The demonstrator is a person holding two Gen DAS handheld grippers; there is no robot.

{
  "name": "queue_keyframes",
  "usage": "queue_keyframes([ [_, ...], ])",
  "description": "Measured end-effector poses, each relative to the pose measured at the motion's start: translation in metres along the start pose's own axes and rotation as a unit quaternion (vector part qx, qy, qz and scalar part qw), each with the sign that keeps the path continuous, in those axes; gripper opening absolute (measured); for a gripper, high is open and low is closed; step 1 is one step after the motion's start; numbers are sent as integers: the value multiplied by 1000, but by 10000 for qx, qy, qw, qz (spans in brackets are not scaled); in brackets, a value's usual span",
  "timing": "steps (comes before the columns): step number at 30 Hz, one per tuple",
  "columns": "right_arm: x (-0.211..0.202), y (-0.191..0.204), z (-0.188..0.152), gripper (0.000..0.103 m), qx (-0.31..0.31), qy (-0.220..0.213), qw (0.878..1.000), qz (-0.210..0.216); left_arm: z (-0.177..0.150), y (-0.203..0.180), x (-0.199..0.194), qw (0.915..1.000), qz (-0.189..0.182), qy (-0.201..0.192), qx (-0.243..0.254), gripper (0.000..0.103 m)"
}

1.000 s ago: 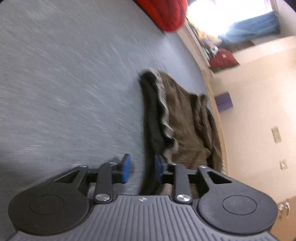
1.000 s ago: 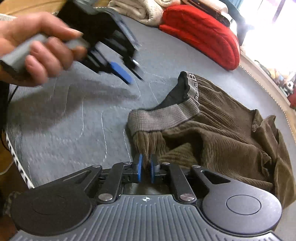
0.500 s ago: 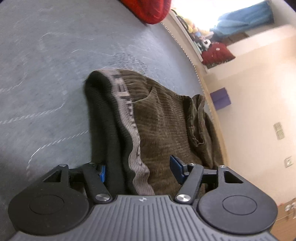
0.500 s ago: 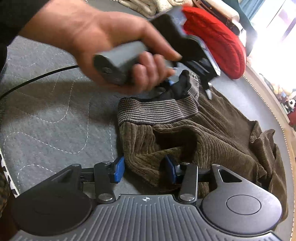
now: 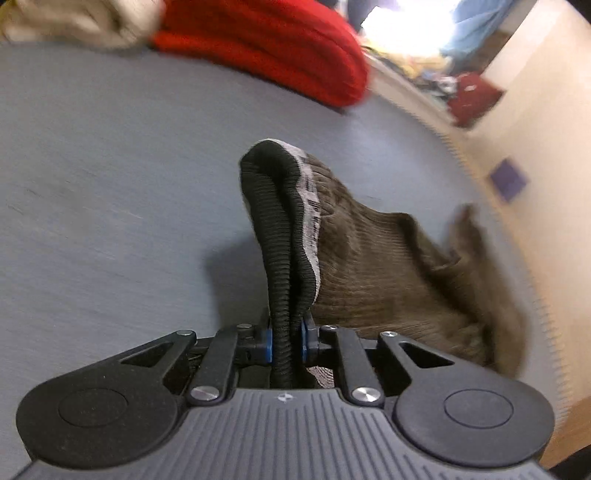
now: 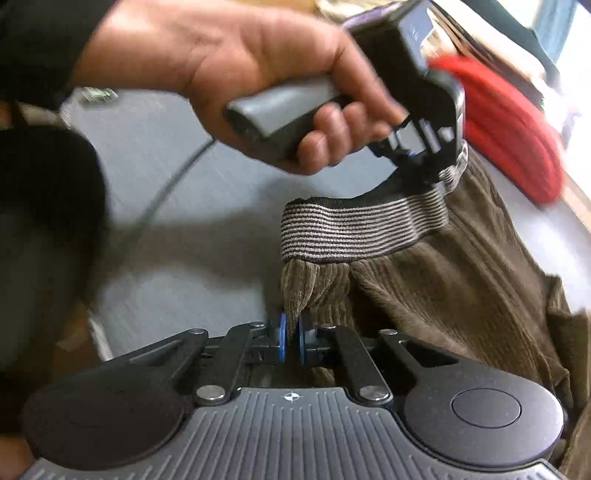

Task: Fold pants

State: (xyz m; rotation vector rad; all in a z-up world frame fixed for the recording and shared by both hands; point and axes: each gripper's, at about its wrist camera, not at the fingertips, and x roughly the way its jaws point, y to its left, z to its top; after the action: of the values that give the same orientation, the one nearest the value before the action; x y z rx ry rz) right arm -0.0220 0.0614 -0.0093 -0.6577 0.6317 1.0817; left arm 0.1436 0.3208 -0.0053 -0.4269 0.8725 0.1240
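Observation:
Brown corduroy pants (image 5: 388, 266) with a striped grey waistband (image 6: 362, 229) lie crumpled on a grey quilted surface (image 5: 110, 184). My left gripper (image 5: 287, 341) has its jaws closing tight on the waistband's black inner edge, and that end is lifted off the surface. In the right wrist view a hand (image 6: 258, 62) holds the left gripper (image 6: 424, 162) at the waistband's far end. My right gripper (image 6: 291, 341) is shut on a pinch of corduroy just under the near end of the waistband. The legs of the pants (image 6: 461, 288) trail off to the right.
A folded red garment (image 5: 266, 48) and a cream one (image 5: 74, 22) lie at the far side of the surface. The surface's stitched edge (image 5: 480, 177) runs along the right, with floor beyond. A black cable (image 6: 166, 184) crosses the left part, beside a dark shape (image 6: 44, 221).
Both grippers opened around the waistband end of the pants, then shut on the cloth. The left one has risen, lifting the waistband off the surface.

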Motion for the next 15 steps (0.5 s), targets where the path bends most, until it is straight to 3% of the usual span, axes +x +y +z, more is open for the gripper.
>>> queue_keyframes([
  [2, 4, 21, 27, 6, -66, -329, 9992, 222, 4, 33, -23, 9989, 410, -69, -210, 14],
  [4, 12, 38, 55, 7, 83, -481, 9981, 389, 6, 59, -38, 9970, 590, -94, -492, 17],
  [5, 17, 45, 66, 10, 186, -413, 9980, 442, 5, 66, -45, 9960, 691, -125, -547, 25],
  [9, 21, 58, 79, 15, 277, -37, 9986, 448, -3, 59, -75, 9856, 1474, -652, -501, 33],
  [11, 0, 53, 69, 19, 317, -159, 9988, 352, -17, 37, -90, 9858, 1360, -885, -423, 33],
  [15, -49, -4, 31, 31, 995, -547, 9934, -151, -60, -29, -95, 9929, 719, -935, 155, 36],
])
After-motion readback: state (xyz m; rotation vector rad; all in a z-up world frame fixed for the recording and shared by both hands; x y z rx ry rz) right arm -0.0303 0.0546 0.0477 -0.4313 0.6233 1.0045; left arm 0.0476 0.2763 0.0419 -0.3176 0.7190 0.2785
